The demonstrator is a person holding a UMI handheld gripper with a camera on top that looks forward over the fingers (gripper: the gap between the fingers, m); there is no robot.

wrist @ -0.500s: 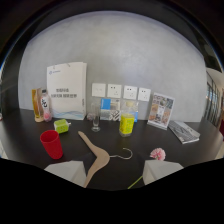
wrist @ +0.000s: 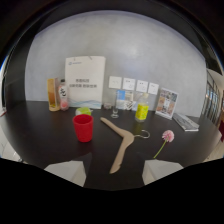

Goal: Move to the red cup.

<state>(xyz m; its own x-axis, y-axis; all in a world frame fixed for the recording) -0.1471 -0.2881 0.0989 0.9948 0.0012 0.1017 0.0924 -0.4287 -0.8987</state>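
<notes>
Gripper open over the dark table, red cup ahead to the left.

The gripper (wrist: 112, 172) was held level and low, its two fingers (wrist: 67, 172) spread wide apart with nothing between them. The red cup (wrist: 83, 128) stood upright on the table (wrist: 40, 135), just beyond the left finger. A wooden hanger (wrist: 121, 144) lay ahead between the fingers, a pink flower (wrist: 166, 138) to its right. A white bag (wrist: 85, 81) stood at the wall behind the cup.
</notes>
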